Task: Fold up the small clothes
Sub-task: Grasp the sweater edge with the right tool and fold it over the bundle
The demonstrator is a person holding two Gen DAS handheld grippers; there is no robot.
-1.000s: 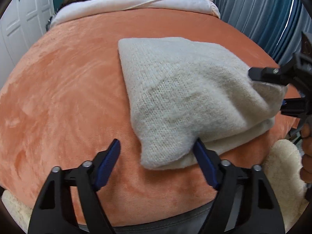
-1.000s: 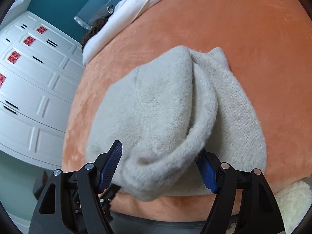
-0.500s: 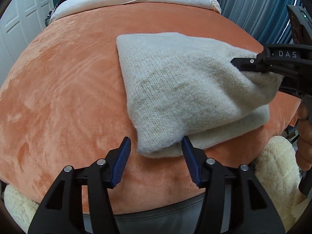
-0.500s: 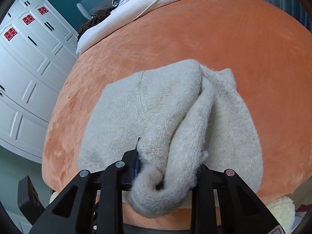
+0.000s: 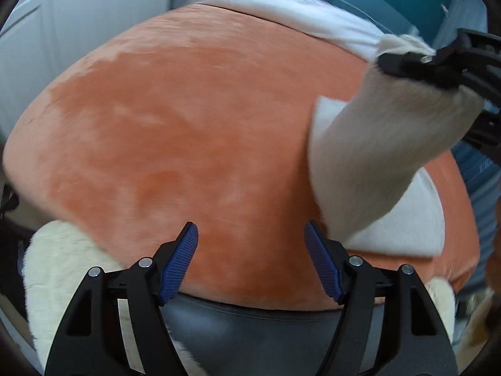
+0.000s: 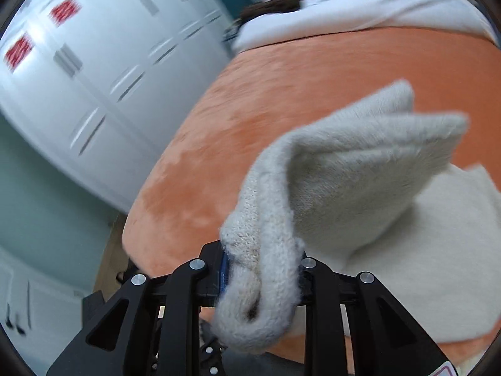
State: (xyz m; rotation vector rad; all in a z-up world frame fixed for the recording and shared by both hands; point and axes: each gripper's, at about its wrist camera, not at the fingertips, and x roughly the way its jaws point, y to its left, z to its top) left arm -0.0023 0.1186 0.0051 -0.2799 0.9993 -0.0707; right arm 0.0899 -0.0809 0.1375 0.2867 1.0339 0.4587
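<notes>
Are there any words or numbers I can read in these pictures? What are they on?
None can be read.
Red squares on the white cupboard doors: too blurred to tell whether they carry writing.
Sticker corner on the right gripper, at the bottom edge of its view: cut off, no letters show.
Left gripper, sweater, orange blanket: no writing.

Left gripper point(image 5: 250, 260): matte black frame, two triangular cut-outs in the finger arms, silver round-head screws at the pivots. Finger pads point(image 5: 180, 261) — ribbed, dark blue rubber. Right gripper point(image 6: 261, 269): same black frame, silver screws, triangular cut-outs — a sliver of blue pad on its left finger.
</notes>
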